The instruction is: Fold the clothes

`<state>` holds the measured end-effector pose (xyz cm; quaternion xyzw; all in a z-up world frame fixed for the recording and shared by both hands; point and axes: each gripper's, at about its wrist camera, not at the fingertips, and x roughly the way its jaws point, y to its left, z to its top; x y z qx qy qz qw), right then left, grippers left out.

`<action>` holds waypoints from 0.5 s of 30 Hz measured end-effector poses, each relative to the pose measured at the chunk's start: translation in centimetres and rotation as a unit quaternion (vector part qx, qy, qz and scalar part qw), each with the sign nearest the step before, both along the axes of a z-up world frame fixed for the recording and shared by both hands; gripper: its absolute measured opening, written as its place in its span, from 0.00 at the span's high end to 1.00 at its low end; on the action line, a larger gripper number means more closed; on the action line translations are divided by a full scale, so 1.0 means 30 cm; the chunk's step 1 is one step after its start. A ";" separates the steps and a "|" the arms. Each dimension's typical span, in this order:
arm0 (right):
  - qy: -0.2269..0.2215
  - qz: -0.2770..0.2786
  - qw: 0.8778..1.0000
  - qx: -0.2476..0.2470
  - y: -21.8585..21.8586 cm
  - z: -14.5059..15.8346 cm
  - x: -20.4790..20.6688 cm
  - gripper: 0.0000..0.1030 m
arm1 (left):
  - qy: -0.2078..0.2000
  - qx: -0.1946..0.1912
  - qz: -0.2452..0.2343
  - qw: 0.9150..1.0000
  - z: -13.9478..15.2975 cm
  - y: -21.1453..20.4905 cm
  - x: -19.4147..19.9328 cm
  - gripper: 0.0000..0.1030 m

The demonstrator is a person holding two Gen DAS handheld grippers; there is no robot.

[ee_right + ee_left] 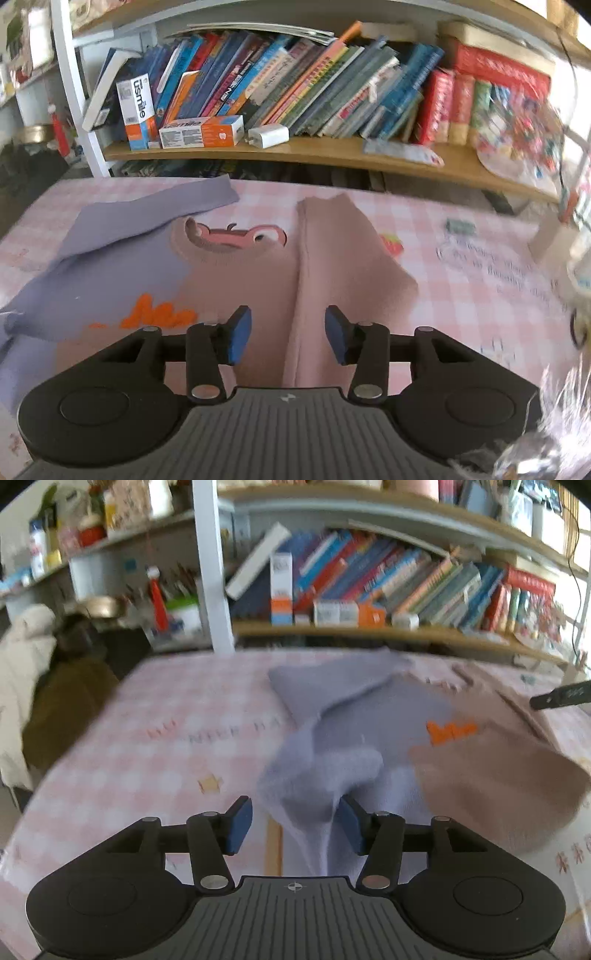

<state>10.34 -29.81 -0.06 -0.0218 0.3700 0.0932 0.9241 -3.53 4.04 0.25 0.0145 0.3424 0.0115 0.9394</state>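
The left gripper (295, 821) stands open with sweater (369, 709) cloth bunched between its pads; the right gripper (288, 334) gapes over the sweater's brown half at lower centre.

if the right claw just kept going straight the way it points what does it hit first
Most likely the brown half of the sweater: the right claw is open above it, with the folded brown sleeve running straight ahead between its fingers. Past that lies the pink checked tablecloth, then the bookshelf. Height over the fabric is unclear.
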 end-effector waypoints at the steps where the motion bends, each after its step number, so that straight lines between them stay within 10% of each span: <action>1: 0.000 -0.001 1.000 -0.010 0.013 -0.005 0.022 0.58 | -0.008 0.002 0.001 1.000 0.013 -0.005 0.007 0.47; 12: 0.053 -0.030 0.996 -0.062 0.031 -0.117 0.238 0.62 | -0.009 0.039 0.000 0.999 0.009 -0.059 0.140 0.47; 15: 0.063 -0.037 0.996 -0.049 0.011 -0.117 0.274 0.93 | -0.017 0.040 -0.006 0.999 0.026 -0.063 0.153 0.47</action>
